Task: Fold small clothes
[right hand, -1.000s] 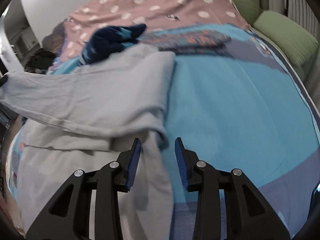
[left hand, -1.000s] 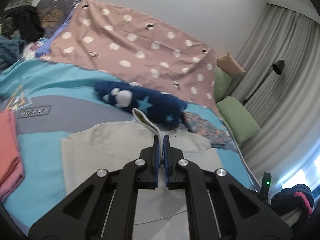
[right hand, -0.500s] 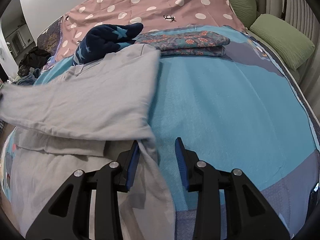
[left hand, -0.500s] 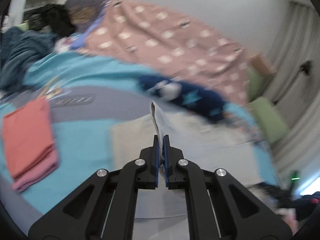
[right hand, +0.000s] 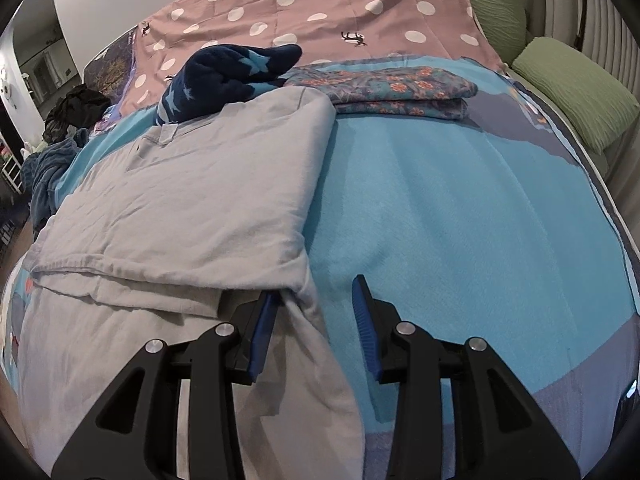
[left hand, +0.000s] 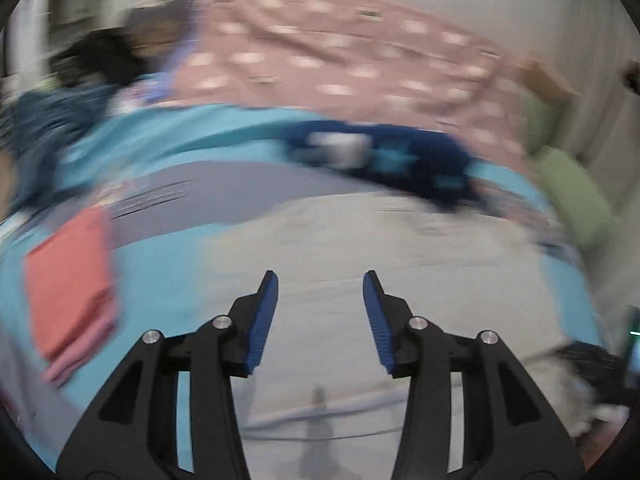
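A pale grey garment point(right hand: 200, 192) lies on the blue blanket point(right hand: 460, 208), its upper layer folded over flat. My right gripper point(right hand: 316, 292) stands open at the garment's near right corner. The cloth's edge drapes between the jaws against the left pad point(right hand: 262, 332), and the right pad is clear of it. The left wrist view is blurred by motion. There my left gripper point(left hand: 320, 280) hangs above the grey garment point(left hand: 360, 248) with its jaws opening and nothing between them.
A navy star-patterned item point(right hand: 228, 76) lies at the garment's far edge, beside a folded floral cloth point(right hand: 392, 92). Folded orange and pink clothes point(left hand: 68, 280) sit at the left. Green pillows point(right hand: 572, 92) line the right side. A spotted pink cover point(right hand: 320, 8) lies behind.
My left gripper has let go of the grey cloth edge and its jaws have spread. The lifted flap now lies flat over the garment. The right gripper has stayed put.
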Demonstrator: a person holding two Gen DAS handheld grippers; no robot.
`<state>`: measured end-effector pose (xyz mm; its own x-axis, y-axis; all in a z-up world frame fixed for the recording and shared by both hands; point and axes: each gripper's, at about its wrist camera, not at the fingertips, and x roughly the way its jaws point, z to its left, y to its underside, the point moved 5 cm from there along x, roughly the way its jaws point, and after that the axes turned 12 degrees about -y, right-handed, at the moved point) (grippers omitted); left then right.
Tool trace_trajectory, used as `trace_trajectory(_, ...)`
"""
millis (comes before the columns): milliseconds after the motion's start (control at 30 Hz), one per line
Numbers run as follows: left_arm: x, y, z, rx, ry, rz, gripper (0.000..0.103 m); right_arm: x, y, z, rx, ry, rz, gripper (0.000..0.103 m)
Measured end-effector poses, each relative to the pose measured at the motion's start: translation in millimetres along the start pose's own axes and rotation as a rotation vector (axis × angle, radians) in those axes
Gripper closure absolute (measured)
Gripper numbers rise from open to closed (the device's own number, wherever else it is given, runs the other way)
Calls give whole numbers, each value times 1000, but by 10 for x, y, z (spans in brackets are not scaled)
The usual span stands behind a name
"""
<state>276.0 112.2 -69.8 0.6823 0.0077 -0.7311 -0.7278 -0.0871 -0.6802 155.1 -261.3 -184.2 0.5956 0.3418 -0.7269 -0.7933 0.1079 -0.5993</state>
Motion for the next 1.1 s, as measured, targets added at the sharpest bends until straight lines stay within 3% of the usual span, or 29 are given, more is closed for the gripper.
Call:
trace_trajectory(133, 77, -168, -1147, 164, 211, 35, 54, -19, 17, -88, 50, -59, -30, 64)
trace_trajectory(300, 504, -186, -2559, 357, 295, 137, 53, -32, 52, -110, 71, -95, -64, 64)
trace_trajectory(433, 870, -118, -3275, 496, 218, 171, 53, -43, 52, -143, 98, -141, -72, 61)
trace_trajectory(567, 1232, -74, -3646, 624, 121, 215, 56, -39, 48, -175, 126, -190, -75, 57)
trace_trajectory(667, 1408, -24, -3761, 709, 64, 251, 91, -45, 47, -180, 134, -208, -77, 56)
trace_trajectory(700, 1437, -18, -3766, 720, 50, 254, 98, -48, 47, -186, 138, -214, -78, 56)
trace_trajectory(733, 1461, -14, -3771, 732, 50, 261, 99, -52, 46, -190, 144, -225, -80, 55)
trace_trajectory(800, 1402, -52, -3758, 720, 85, 245, 100, -55, 37, -221, 160, -247, -84, 55)
trace_trajectory(867, 1273, -230, -3661, 577, 215, 241, 100, -65, 34, -229, 169, -257, -87, 54)
trace_trajectory(900, 1206, -369, -3518, 456, 310, 247, 100, -68, 38, -224, 168, -256, -87, 54)
trace_trajectory(967, 1182, -497, -3308, 318, 416, 264, 101, -70, 35, -203, 158, -245, -85, 54)
trace_trajectory(1033, 1207, -538, -3146, 241, 461, 273, 101, -78, 35, -186, 151, -240, -85, 53)
trace_trajectory(1100, 1233, -511, -3104, 227, 467, 274, 100, -82, 33, -189, 155, -244, -86, 53)
